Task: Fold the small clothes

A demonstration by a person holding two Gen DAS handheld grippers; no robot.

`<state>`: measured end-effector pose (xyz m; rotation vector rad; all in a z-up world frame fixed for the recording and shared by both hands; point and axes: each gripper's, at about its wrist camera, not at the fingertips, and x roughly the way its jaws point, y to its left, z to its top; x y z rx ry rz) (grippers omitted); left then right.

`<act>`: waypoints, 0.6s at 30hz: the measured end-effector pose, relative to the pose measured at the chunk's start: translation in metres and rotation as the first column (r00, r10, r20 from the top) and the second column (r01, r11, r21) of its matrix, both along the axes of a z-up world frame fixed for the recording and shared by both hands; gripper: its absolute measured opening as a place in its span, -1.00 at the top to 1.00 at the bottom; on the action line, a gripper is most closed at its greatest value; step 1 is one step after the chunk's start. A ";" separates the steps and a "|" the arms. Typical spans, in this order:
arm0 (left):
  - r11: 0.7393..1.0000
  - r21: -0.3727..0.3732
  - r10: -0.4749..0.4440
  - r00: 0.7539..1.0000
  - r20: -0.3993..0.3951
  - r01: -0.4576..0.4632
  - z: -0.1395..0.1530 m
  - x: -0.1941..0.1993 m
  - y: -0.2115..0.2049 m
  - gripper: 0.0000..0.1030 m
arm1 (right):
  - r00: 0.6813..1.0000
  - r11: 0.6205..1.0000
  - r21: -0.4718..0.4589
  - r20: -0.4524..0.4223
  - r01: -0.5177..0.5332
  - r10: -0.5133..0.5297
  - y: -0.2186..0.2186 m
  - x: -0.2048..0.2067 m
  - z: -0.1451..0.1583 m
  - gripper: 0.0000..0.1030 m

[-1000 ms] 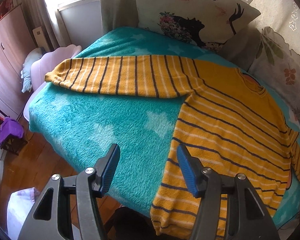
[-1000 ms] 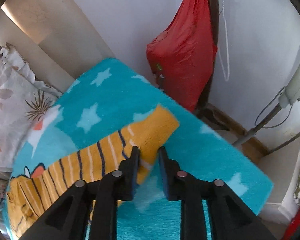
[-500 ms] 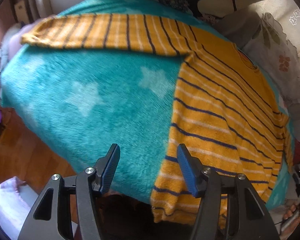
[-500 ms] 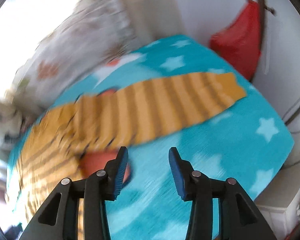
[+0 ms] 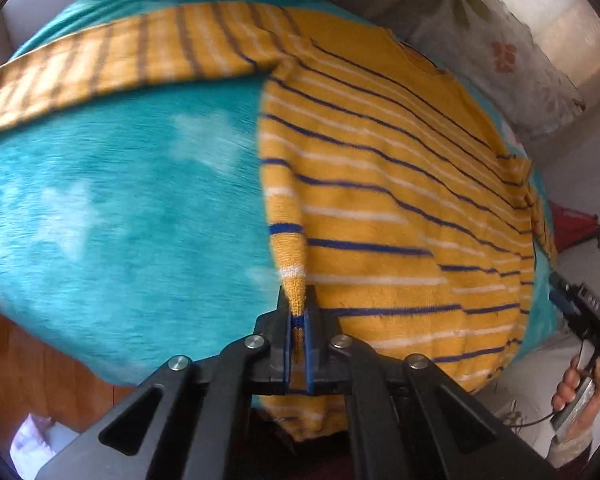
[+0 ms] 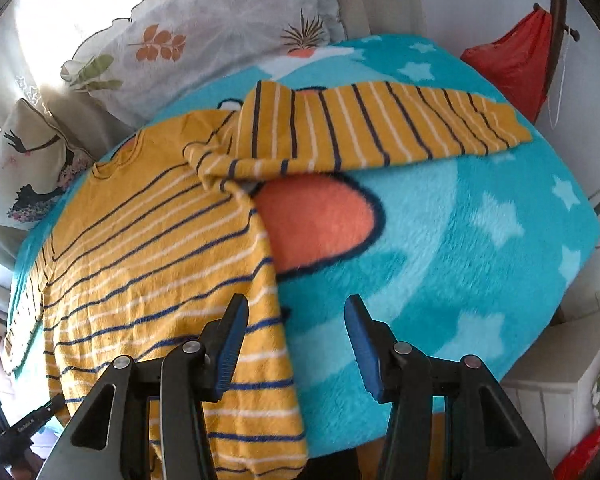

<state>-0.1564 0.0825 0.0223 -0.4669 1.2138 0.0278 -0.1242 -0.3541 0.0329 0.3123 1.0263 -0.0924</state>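
Note:
A yellow sweater (image 5: 380, 184) with navy and white stripes lies flat on a teal star blanket (image 5: 120, 208). My left gripper (image 5: 299, 320) is shut on the sweater's left side edge near the hem, pulling up a ridge of fabric. One sleeve (image 5: 120, 68) stretches out to the left. In the right wrist view the sweater (image 6: 148, 248) lies at the left, its other sleeve (image 6: 380, 132) spread to the right. My right gripper (image 6: 296, 340) is open and empty over the sweater's right edge and the blanket (image 6: 460, 260).
Floral pillows (image 6: 204, 32) lie at the head of the bed. A red bag (image 6: 516, 56) hangs on a stand at the right. Wooden floor (image 5: 24, 368) lies below the blanket's front edge. The right gripper and hand (image 5: 580, 360) show in the left view.
My left gripper moved right and shut on the sweater's side edge. My right gripper let go of the sleeve cuff, opened, and swung back to the sweater's lower right edge.

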 end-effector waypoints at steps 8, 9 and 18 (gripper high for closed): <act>0.999 -0.025 -0.024 1.000 0.009 0.024 0.011 -0.006 0.029 0.91 | 0.998 0.999 0.019 -0.036 0.049 -0.049 0.006 -0.011 -0.014 -0.05; 0.999 -0.018 -0.036 0.999 0.014 0.036 0.012 -0.007 0.031 0.90 | 0.998 0.998 0.024 -0.041 0.057 -0.056 0.005 -0.014 -0.016 -0.06; 0.993 0.094 -0.075 0.992 0.104 0.066 0.051 0.004 0.039 0.45 | 0.993 0.993 0.084 -0.092 0.084 -0.076 0.009 -0.037 -0.046 -0.25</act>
